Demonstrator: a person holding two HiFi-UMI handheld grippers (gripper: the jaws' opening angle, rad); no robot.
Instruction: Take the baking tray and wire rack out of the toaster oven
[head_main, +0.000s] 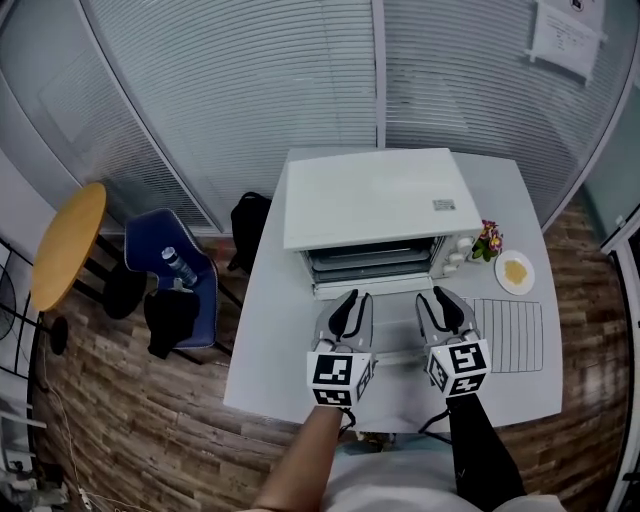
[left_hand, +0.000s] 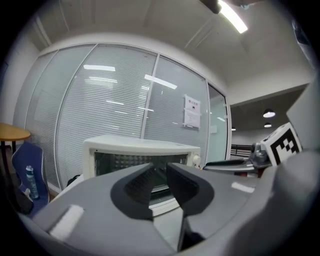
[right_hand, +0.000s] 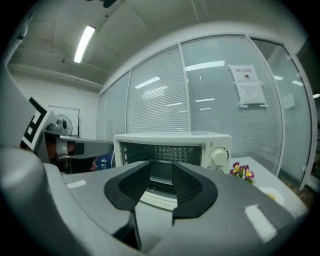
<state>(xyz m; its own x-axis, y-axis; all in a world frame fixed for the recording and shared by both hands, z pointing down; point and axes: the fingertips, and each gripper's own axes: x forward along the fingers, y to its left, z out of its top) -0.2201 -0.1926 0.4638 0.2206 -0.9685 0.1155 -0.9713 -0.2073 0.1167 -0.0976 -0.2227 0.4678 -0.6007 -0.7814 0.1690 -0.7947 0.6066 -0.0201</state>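
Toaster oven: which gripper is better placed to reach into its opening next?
Probably left. The left gripper faces the toaster oven opening near its middle; the right gripper sits toward its knob end. Both grippers' jaws stand apart, empty.

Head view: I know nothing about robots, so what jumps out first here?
A boxy white toaster oven stands open in the middle of the pale table. Right before it hover the grey left gripper and right gripper, each with a black-and-white marker cube, jaws apart and empty. A round yellow side table stands far left.
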